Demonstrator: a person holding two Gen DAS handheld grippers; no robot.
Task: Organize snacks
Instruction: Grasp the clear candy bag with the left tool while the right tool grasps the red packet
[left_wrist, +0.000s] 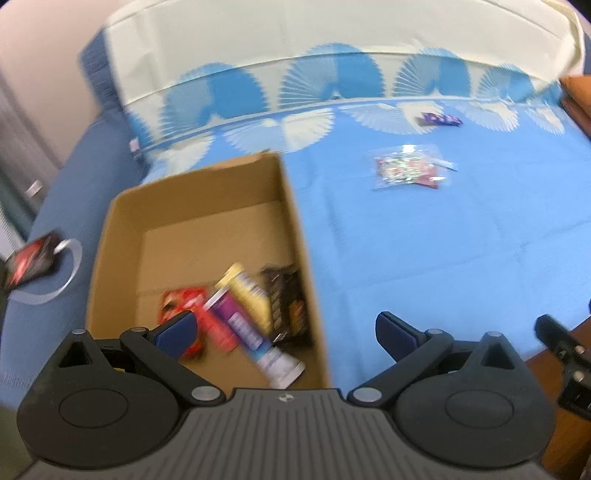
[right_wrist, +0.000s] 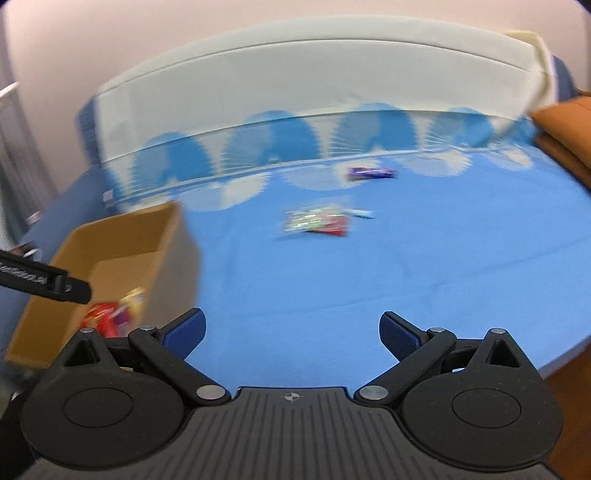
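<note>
An open cardboard box (left_wrist: 207, 206) stands on the blue bed and holds several snacks: a red packet (left_wrist: 184, 299), a purple tube (left_wrist: 243, 332), a yellow tube (left_wrist: 247, 291) and a dark packet (left_wrist: 288, 302). My left gripper (left_wrist: 286, 332) is open and empty, above the box's near right corner. A clear candy bag (left_wrist: 410, 168) and a purple bar (left_wrist: 439, 119) lie farther back on the bed. My right gripper (right_wrist: 291, 334) is open and empty over the bed. The box (right_wrist: 122, 240), candy bag (right_wrist: 319, 219) and purple bar (right_wrist: 371, 172) also show there.
A black and red packet (left_wrist: 31, 260) lies at the bed's left edge. A cream cover (left_wrist: 332, 40) spans the back of the bed. An orange cushion (right_wrist: 565, 129) sits at the right. The left gripper's body (right_wrist: 44, 282) pokes in from the left.
</note>
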